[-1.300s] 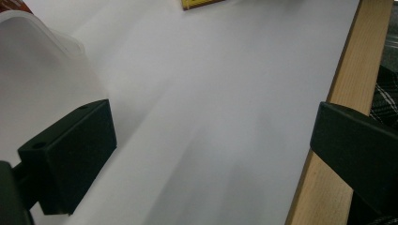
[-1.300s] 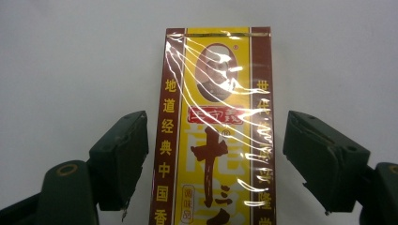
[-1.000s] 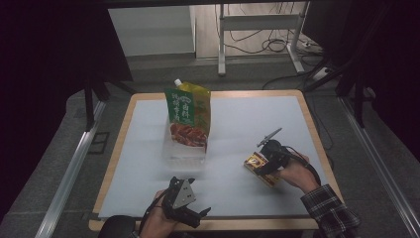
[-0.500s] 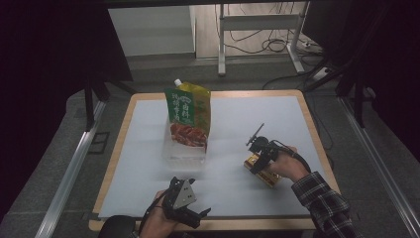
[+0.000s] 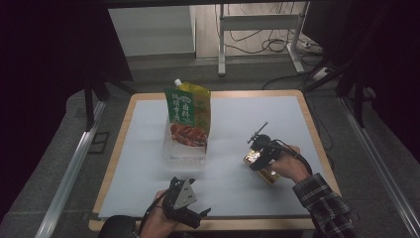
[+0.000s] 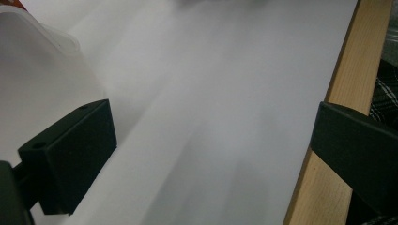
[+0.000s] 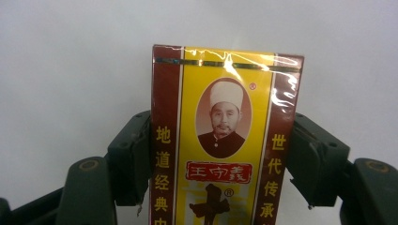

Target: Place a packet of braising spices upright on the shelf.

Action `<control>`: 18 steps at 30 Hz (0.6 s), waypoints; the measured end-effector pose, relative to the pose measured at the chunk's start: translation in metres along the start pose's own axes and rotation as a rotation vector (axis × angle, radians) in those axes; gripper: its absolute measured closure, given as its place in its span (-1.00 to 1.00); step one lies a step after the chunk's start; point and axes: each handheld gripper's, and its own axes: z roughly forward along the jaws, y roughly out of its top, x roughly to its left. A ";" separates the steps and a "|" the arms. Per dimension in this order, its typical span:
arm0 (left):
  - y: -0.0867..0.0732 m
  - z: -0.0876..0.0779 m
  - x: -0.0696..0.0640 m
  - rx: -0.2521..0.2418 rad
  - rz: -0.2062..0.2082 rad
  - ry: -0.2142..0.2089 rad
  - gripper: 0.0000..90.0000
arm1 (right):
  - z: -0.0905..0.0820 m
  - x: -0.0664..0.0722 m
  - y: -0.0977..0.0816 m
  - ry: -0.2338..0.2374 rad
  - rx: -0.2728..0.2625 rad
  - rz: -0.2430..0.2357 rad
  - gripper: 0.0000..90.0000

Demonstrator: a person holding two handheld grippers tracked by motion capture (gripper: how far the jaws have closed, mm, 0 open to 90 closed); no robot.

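Note:
A yellow and dark-red box [image 7: 225, 140] with a portrait and Chinese characters lies flat on the white mat at the right [image 5: 270, 174]. My right gripper [image 5: 256, 157] reaches over it, and its jaws have just been closing with the box between them. In the right gripper view my right gripper [image 7: 220, 154] has both pads against the box's long sides. My left gripper [image 5: 200, 214] rests by the table's front edge, held in a hand. My left gripper [image 6: 213, 154] stands wide open with only bare mat between its jaws.
A green spouted pouch [image 5: 188, 116] stands upright in a clear container [image 5: 184, 151] at the mat's middle back. The container's pale rim [image 6: 42, 56] lies close to the left jaw. The wooden table edge [image 6: 328, 140] frames the white mat [image 5: 233, 119].
My right hand has shifted slightly left and settled over the box, bringing the jaws around it. The left hand and gripper have stayed still.

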 end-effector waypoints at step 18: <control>0.000 -0.001 0.001 -0.002 -0.004 0.004 -0.98 | -0.028 0.001 -0.013 0.003 -0.306 0.034 -0.29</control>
